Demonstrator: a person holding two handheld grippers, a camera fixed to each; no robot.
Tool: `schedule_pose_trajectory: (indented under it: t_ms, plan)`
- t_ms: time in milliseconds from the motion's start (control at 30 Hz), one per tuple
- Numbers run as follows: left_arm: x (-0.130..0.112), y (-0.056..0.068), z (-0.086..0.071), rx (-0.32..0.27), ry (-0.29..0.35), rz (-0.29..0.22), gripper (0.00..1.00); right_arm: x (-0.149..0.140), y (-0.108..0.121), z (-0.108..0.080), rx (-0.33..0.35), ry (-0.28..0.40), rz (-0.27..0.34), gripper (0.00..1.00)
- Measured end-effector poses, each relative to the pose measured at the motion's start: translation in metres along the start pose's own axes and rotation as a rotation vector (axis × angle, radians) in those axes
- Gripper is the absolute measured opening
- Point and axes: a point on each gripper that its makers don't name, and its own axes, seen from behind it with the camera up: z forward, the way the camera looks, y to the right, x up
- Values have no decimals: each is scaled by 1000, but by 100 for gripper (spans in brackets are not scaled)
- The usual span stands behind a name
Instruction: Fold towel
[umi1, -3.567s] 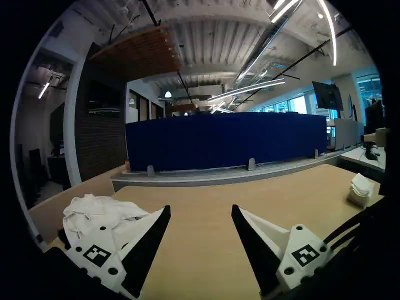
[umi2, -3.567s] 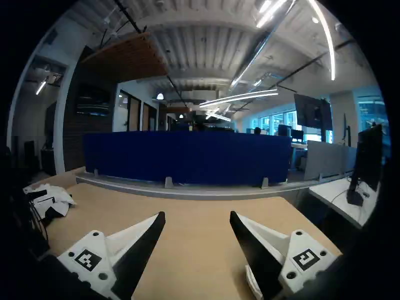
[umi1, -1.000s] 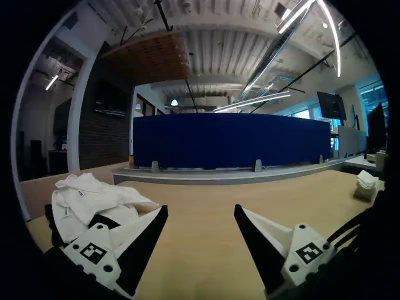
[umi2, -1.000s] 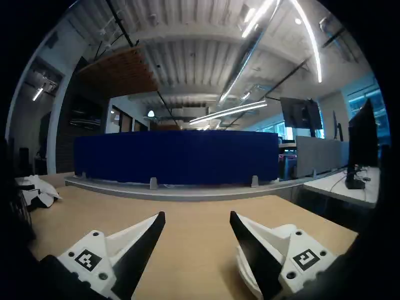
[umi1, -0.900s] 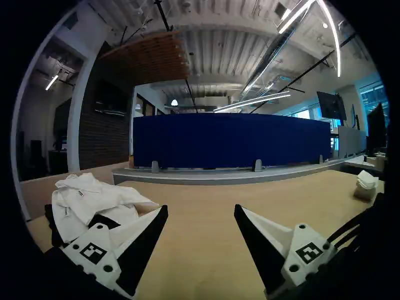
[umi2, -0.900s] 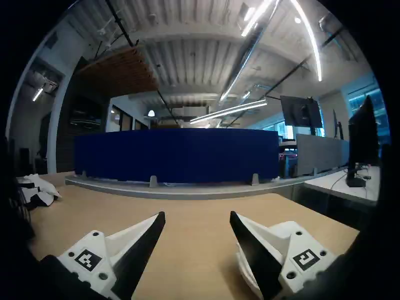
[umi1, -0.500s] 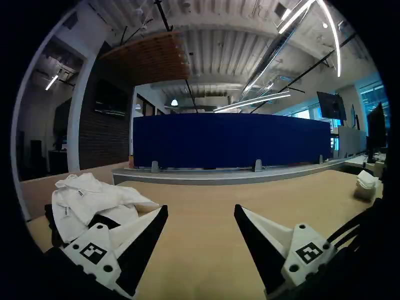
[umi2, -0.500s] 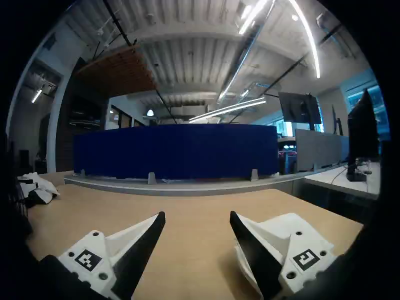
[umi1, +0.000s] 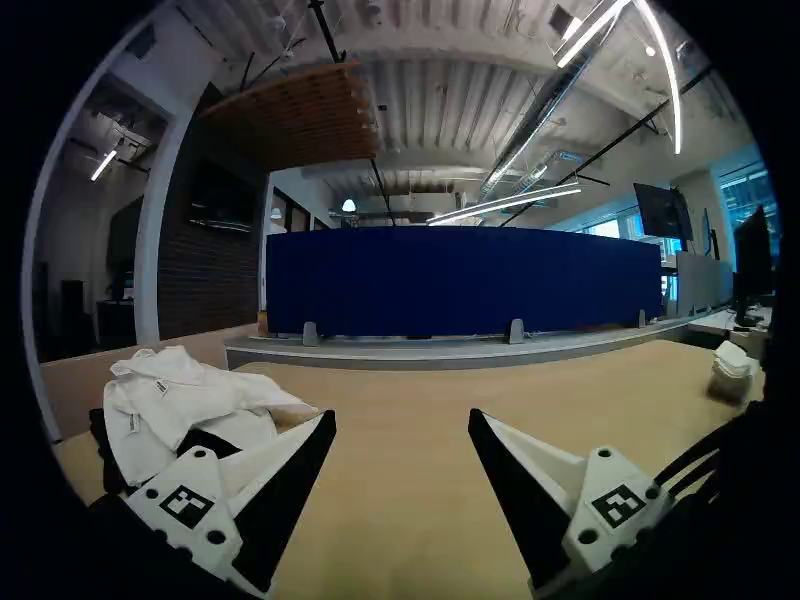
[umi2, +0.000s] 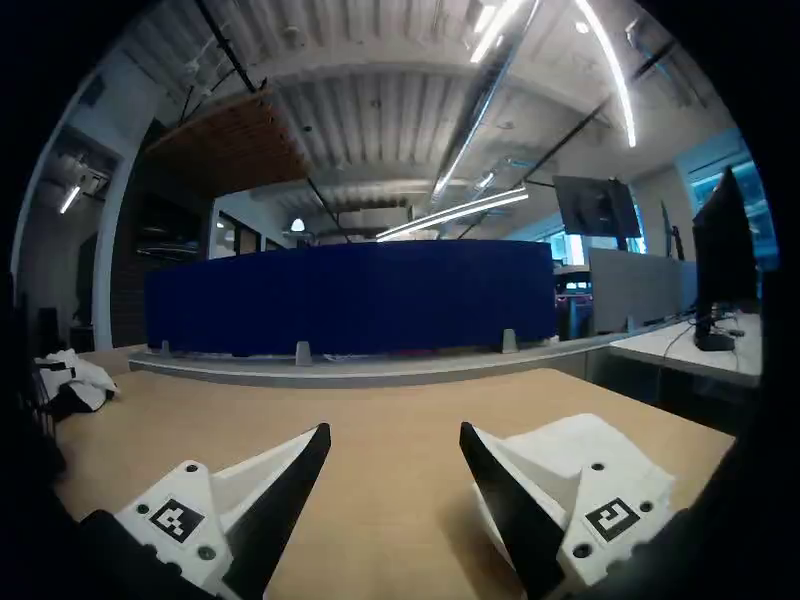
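White towel (umi1: 185, 402) — tan table (umi1: 400, 440), blue partition (umi1: 460, 280).

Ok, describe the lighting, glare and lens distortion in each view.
Left gripper view: the ceiling light strips blow out to pure white, the blue divider bows with the fisheye, and the crumpled towel looks sharp. Right gripper view: the same glare overhead, while the desk is evenly lit with only soft shadows.

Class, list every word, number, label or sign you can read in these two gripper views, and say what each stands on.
No text here can be read.
Square markers on the left gripper and right gripper: black-and-white patterns, no letters or digits.
Small tag on the crumpled white towel: too small to read.
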Motion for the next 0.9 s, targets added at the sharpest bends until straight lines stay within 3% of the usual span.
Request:
schedule_pose_trajectory:
  t_ms: [400, 900]
  plan:
    - [0, 1, -1, 0, 0, 0, 99, -3, -6, 0, 6, -2, -44, 100]
    - [-1, 1, 0, 0, 0, 0, 99, -6, -6, -1, 10, -4, -43, 100]
